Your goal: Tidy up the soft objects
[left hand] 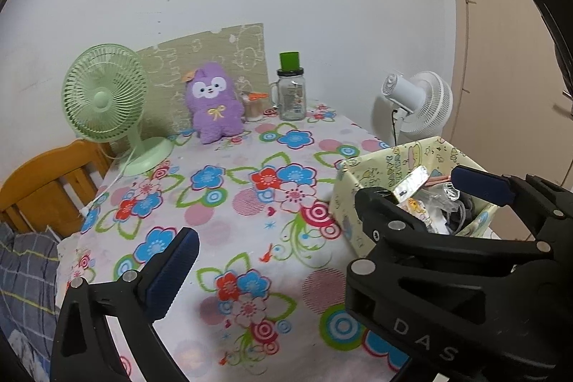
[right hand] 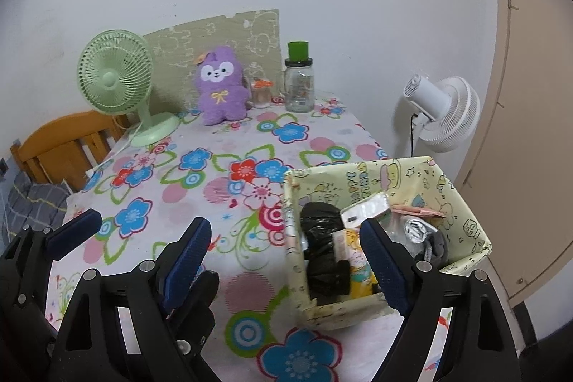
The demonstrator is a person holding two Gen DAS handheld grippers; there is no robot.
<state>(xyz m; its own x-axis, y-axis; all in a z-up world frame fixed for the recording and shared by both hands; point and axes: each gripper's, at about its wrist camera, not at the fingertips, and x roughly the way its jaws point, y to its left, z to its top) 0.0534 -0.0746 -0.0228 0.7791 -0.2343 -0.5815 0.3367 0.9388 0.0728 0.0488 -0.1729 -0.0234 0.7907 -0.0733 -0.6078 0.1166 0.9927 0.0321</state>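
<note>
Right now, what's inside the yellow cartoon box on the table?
The box holds a crumpled black bag, a yellow cartoon packet, a clear packet, something silvery and a grey item. Whatever lies beneath them is covered.

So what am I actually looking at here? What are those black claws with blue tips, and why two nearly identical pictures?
There is no robot. A person holds a two-finger clamp in each hand, and a wide-angle camera on each clamp looks forward along its fingers, so you get one picture per hand. In the left camera's view you see the left gripper; in the right camera's view, the right gripper. Both stand open and hold nothing.

The surface is a table under a flowered tablecloth. At the back stand a green fan, a purple plush toy, a small jar with an orange lid and a glass jar with a green cap. Nearer, on the right, is a yellow patterned box full of bags and packets. A white fan stands beyond the table.
</note>
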